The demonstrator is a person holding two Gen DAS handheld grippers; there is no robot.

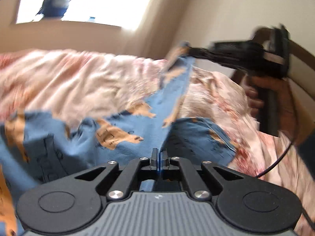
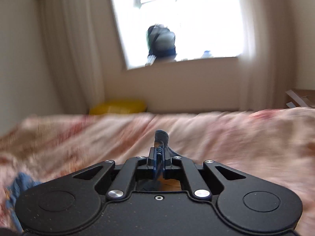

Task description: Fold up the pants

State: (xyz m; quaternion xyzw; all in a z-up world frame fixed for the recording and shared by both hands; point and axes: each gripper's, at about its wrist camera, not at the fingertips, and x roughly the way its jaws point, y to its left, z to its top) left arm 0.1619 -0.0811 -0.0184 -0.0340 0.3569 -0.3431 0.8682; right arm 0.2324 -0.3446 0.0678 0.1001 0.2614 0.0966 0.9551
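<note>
Blue pants [image 1: 126, 125] with tan patches hang stretched over the pink floral bedspread [image 1: 65, 74]. My left gripper [image 1: 159, 153] is shut on a fold of the blue cloth close to the camera. My right gripper [image 1: 189, 49] is held in a hand at the upper right, shut on the far end of the pants and lifting it. In the right wrist view the right gripper [image 2: 159, 153] is shut on a small tuft of the pants [image 2: 161, 137] that sticks out past the fingertips. A bit of blue cloth [image 2: 21, 181] shows at the lower left.
The bedspread [image 2: 216, 137] covers the bed. A bright window [image 2: 183, 19] with a dark bag [image 2: 161, 43] on its sill is in the far wall. A yellow thing [image 2: 118, 106] lies beyond the bed. A wooden headboard [image 1: 301, 59] is at the right.
</note>
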